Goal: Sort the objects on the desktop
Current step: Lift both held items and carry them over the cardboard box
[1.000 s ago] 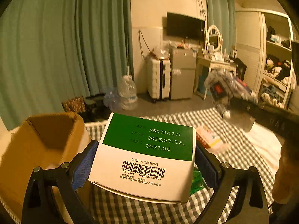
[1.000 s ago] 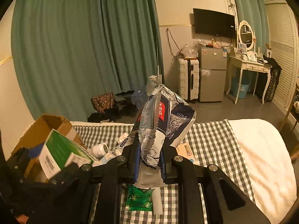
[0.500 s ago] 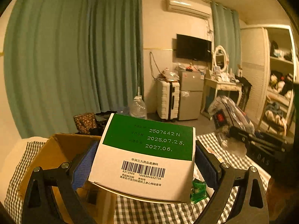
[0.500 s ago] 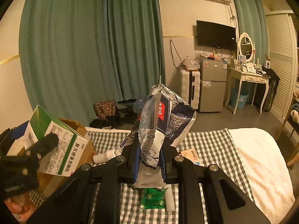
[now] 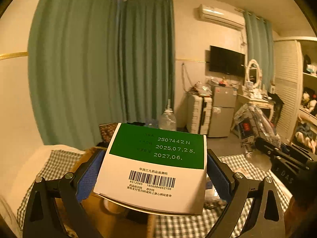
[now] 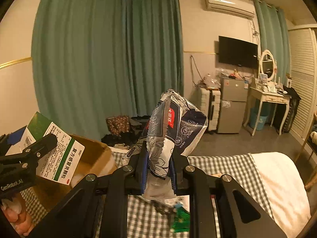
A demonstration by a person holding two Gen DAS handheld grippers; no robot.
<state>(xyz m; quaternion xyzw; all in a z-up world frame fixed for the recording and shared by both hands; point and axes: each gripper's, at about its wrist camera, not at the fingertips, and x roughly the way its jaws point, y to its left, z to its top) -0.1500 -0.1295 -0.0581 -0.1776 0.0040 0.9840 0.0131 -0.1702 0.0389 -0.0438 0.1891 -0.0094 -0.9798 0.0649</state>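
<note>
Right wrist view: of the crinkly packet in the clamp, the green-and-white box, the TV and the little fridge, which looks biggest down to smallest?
1. Crinkly packet, though it sits nearest the camera.
2. Green-and-white box, also close.
3. Little fridge and TV: too alike to rank, both far off.

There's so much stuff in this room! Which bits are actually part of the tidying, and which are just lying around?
Part of the tidying:
- medicine box, clamped in the left gripper
- printed packet, pinched in the right gripper
- cardboard box
- green sachet on the checked cloth

Just lying about:
- suitcase
- fridge
- television
- water jug
</note>
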